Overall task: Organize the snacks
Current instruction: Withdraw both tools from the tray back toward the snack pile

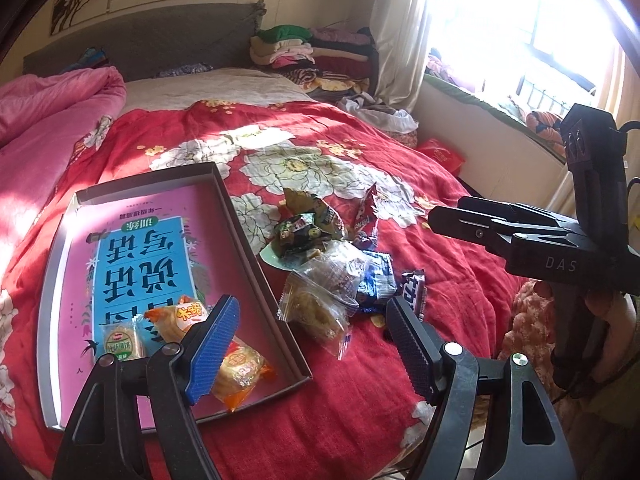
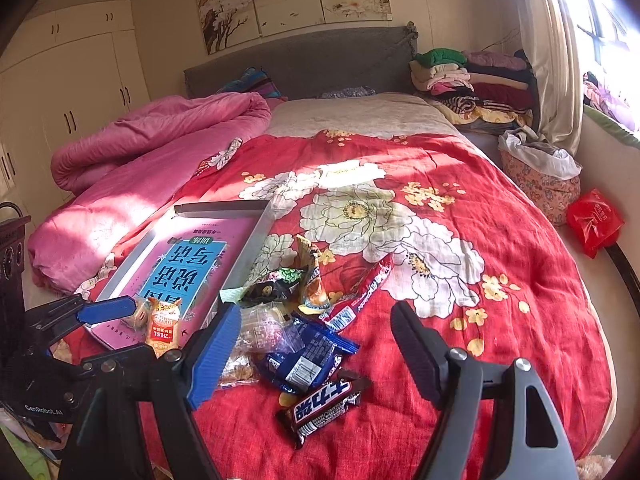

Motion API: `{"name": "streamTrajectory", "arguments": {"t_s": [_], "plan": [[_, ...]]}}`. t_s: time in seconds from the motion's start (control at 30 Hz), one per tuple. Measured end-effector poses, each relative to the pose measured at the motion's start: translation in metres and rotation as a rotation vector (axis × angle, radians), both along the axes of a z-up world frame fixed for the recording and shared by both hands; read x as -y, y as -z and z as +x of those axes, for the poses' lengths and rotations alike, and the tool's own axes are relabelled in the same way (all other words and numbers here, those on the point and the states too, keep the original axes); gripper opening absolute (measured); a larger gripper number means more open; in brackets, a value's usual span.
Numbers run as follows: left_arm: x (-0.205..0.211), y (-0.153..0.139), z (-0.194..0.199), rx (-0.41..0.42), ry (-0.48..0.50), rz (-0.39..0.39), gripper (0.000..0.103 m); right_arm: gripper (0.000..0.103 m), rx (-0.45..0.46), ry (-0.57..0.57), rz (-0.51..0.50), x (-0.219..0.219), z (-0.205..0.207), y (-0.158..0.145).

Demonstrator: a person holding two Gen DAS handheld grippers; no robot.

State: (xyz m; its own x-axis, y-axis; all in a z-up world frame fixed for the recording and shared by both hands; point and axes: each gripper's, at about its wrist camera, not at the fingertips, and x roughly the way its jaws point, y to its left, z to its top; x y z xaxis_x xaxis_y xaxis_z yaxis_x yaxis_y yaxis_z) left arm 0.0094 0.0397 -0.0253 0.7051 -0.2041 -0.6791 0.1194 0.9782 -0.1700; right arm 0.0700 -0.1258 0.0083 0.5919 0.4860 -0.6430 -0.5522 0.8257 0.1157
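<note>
Sitting on the left of the bed (image 2: 520, 248) is a shallow box lid (image 1: 224, 196) with a pink and blue book cover inside, and three wrapped snacks (image 1: 240, 372) are already in its near end. Left tongs (image 1: 312, 344) hang wide open right over that corner, gripping nothing, blue pad above the orange-wrapped cake. Just right of the lid is the loose snack pile (image 2: 296, 320): clear bags, green packets, blue wrappers. Nearest is a dark chocolate bar (image 2: 324, 408), lying between the right tongs (image 2: 316, 352), which are spread open and empty too.
</note>
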Motion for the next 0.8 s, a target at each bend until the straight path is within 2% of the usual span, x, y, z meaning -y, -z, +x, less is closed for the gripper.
{"name": "streamTrajectory", "arguments": {"t_s": [0.5,0.8], "plan": [[0.008,0.014,0.006,-0.059,0.032,0.013,0.081,0.079,-0.111,0.068,-0.017,0.010,0.007,0.022],[0.013,0.018,0.009,-0.074,0.051,0.017,0.081,0.079,-0.199,0.070,-0.072,0.005,0.011,0.043]]}}
